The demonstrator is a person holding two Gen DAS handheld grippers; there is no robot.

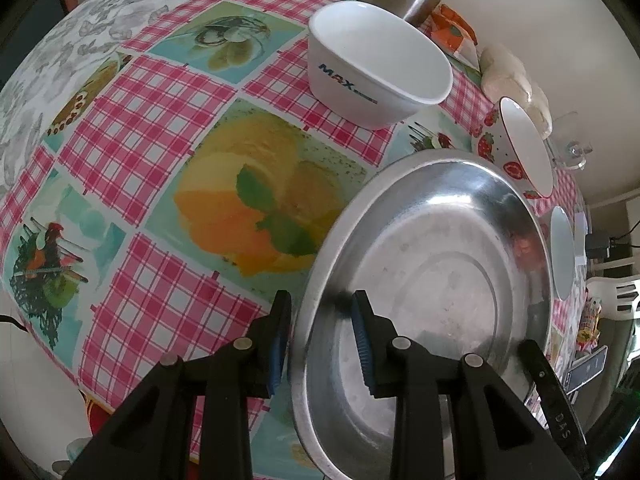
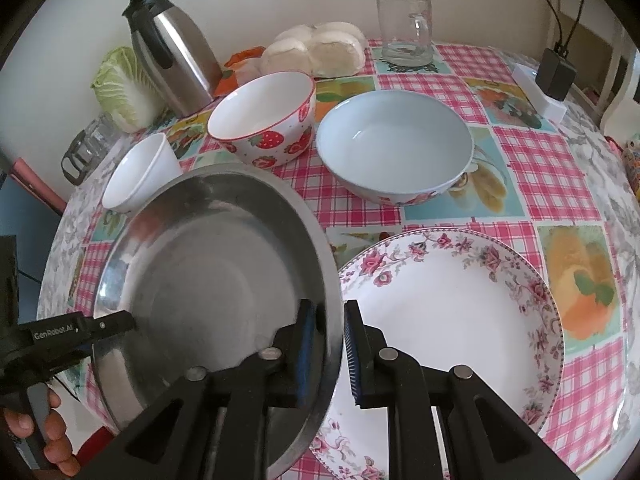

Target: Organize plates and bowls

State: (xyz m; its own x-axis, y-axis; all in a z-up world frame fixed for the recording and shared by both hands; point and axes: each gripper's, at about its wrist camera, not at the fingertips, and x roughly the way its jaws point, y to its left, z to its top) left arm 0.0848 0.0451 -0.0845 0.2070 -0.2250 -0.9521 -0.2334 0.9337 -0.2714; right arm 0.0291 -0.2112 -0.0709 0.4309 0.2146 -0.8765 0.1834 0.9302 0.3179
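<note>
A wide steel plate (image 1: 432,264) (image 2: 208,256) lies at the near table edge, its right side overlapping a flowered plate (image 2: 460,312). My left gripper (image 1: 322,296) straddles the steel rim, one pad outside and one inside, with gaps showing, so it is open. My right gripper (image 2: 329,304) straddles the opposite rim the same way, open, pads clear of the metal. Behind stand a white "MAX" bowl (image 1: 376,68) (image 2: 140,172), a strawberry bowl (image 2: 264,120) (image 1: 524,148) and a pale blue bowl (image 2: 396,144).
A steel thermos (image 2: 172,48), a cabbage (image 2: 124,88), bagged buns (image 2: 316,52) and a glass mug (image 2: 406,32) line the far wall. A charger (image 2: 554,74) sits far right. A hand (image 2: 52,436) holds the left gripper's handle. The checked tablecloth (image 1: 160,128) stretches left.
</note>
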